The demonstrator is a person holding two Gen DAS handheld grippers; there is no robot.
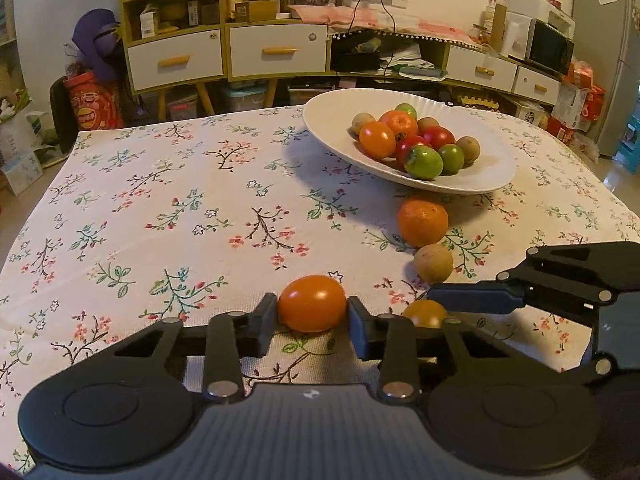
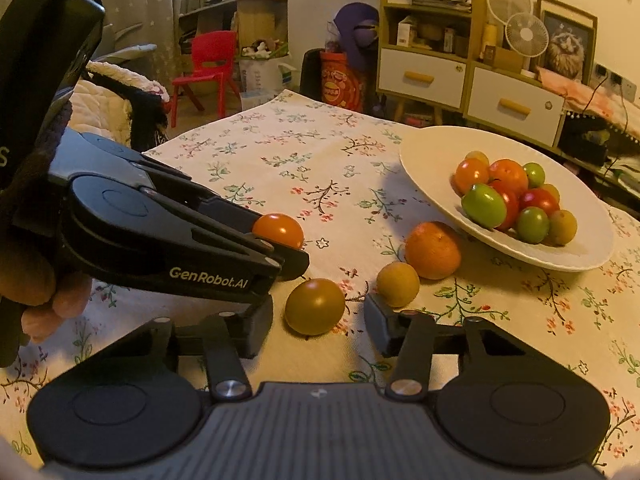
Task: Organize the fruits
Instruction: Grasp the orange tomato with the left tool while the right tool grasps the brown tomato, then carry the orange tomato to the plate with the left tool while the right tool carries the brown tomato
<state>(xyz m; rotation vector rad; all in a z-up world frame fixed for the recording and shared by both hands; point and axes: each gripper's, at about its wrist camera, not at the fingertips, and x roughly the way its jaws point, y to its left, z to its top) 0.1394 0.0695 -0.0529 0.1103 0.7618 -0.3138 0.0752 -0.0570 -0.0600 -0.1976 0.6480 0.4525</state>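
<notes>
My left gripper [image 1: 312,310] is shut on an orange tomato [image 1: 312,303] that rests on the floral tablecloth; it also shows in the right wrist view [image 2: 279,230]. My right gripper [image 2: 318,322] is open around a yellow-brown tomato [image 2: 315,306], its fingers apart from it. That tomato peeks out behind my left finger in the left wrist view [image 1: 425,313]. A mandarin [image 1: 422,221] and a small tan fruit [image 1: 433,263] lie loose beside it. A white plate [image 1: 480,176] behind them holds several red, orange and green fruits.
The table [image 1: 160,208] has a floral cloth and its far edge meets a dark chair back [image 2: 310,72]. Cabinets with drawers [image 1: 224,54] stand behind. The two grippers are close together, the right one [image 1: 472,300] just right of my left one.
</notes>
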